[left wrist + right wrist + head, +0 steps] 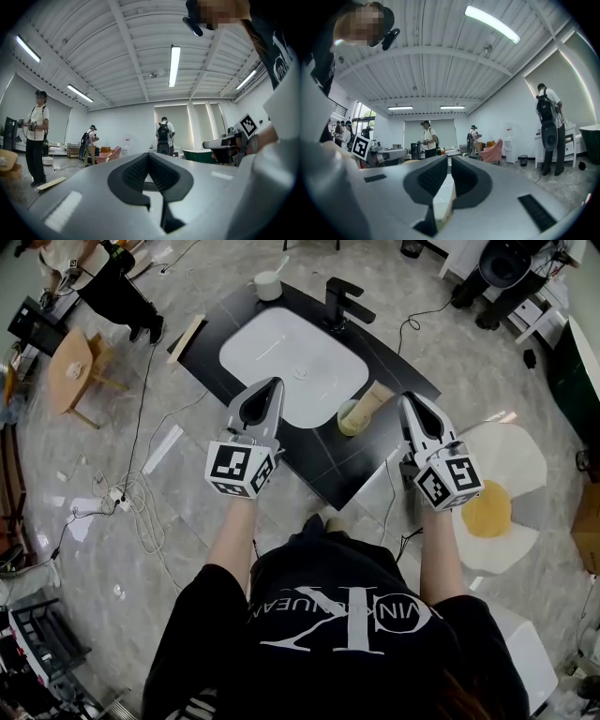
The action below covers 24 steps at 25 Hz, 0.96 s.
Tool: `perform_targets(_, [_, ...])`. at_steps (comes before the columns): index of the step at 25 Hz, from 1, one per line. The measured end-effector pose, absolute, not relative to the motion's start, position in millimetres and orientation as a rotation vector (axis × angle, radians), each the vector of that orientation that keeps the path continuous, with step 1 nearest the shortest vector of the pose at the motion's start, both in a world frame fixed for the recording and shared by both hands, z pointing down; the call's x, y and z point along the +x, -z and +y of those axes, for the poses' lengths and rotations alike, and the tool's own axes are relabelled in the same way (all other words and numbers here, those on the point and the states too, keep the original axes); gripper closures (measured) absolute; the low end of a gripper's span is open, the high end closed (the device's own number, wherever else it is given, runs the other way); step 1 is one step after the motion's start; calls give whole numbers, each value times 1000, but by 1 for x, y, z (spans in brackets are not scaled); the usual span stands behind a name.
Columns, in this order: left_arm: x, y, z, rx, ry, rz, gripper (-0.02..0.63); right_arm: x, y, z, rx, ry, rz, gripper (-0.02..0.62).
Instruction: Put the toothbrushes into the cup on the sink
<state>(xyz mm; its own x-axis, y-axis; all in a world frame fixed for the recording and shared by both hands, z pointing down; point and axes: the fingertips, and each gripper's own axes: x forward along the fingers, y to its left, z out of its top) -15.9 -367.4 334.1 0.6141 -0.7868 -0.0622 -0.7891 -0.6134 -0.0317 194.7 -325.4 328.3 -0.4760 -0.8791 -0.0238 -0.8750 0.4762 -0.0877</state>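
Both tongs hang above the near part of the black surface, each with its jaws together and nothing between them. Furthest left, my left tongs point over the near left corner of the white sink. At the far edge of the surface sits a white cup, and to its right a black faucet. Just off the sink's near right corner sits a pale green cup, with a beige tube touching it. My right tongs hover just right of that tube. I cannot make out any toothbrushes.
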Motion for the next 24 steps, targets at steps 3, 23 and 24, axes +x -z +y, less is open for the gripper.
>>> perform_targets(3, [-18, -333, -369, -2773, -73, 1364, 595, 194, -326, -326, -1568, 92, 2647, 560])
perform_targets(23, [-21, -339, -376, -2776, -73, 1387, 595, 193, -336, -332, -1564, 122, 2659, 560])
perform_targets(24, [-21, -339, -376, -2777, -72, 1387, 595, 193, -336, -332, -1564, 124, 2659, 560])
